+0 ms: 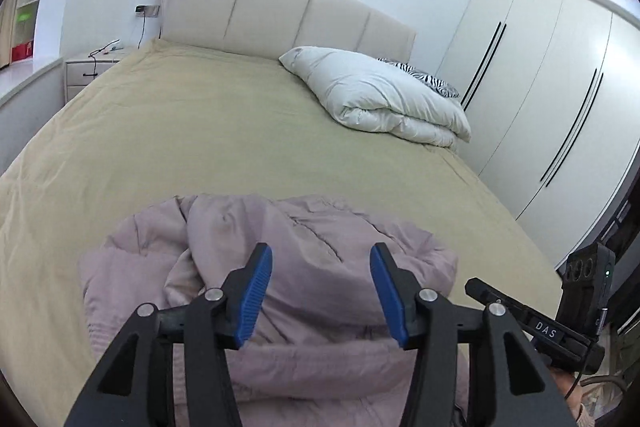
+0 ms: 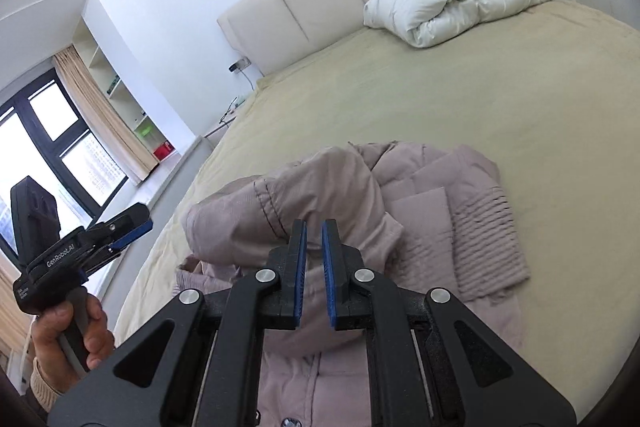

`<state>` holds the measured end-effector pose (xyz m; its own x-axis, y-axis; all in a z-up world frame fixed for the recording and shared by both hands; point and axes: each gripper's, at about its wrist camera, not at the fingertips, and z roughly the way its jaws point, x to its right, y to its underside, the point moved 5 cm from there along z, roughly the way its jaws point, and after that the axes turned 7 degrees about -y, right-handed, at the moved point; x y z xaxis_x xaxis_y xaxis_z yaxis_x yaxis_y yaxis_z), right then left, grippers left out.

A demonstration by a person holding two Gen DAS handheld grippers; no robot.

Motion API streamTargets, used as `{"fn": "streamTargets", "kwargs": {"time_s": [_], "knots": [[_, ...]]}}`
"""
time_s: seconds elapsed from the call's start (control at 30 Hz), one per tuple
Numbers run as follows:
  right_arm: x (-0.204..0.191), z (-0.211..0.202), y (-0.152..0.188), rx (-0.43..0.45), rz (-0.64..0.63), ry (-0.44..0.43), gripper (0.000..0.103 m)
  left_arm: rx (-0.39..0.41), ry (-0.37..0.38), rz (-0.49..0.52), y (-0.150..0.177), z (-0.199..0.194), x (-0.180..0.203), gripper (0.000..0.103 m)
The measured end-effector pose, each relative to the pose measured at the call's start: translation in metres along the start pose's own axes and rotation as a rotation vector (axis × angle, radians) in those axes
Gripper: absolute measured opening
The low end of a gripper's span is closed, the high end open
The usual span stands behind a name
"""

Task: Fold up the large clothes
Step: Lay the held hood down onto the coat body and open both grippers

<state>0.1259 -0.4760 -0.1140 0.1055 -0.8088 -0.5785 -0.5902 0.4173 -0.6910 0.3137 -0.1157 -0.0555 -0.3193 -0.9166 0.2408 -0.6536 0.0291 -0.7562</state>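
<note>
The left gripper [image 1: 321, 291] has its jaws spread wide apart with nothing between them, and the mauve padded jacket [image 1: 280, 259] lies crumpled directly ahead of and beneath the blue pads [image 1: 256, 295]. The right gripper [image 2: 314, 269] has its jaws drawn close, a narrow gap left between the pads [image 2: 300, 275] and no cloth caught in it; the same jacket [image 2: 360, 195] fills the space ahead of and under them, a quilted ribbed edge lying out to the right of the jaws. The jacket rests on the tan bedspread [image 1: 200, 123] near the foot of the bed. Far beyond both sets of jaws a folded white duvet [image 1: 384, 95] sits against the padded headboard [image 1: 260, 7]. To the left of the right jaws, the person's left hand [image 2: 68, 331] grips the other tool's handle.
</note>
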Motion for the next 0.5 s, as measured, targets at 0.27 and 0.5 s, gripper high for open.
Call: {"fn": "streamTargets", "kwargs": {"time_s": [0.27,0.5], "knots": [[0.004,0.104,0.046,-0.237,0.029,0.004,0.008,-0.169,-0.158,-0.032,0.046,0.058,-0.055,0.054],[-0.006,0.135,0.086,-0.284,-0.004,0.013,0.008,-0.004,-0.161,-0.069,0.039,0.01,-0.062,0.054]]}}
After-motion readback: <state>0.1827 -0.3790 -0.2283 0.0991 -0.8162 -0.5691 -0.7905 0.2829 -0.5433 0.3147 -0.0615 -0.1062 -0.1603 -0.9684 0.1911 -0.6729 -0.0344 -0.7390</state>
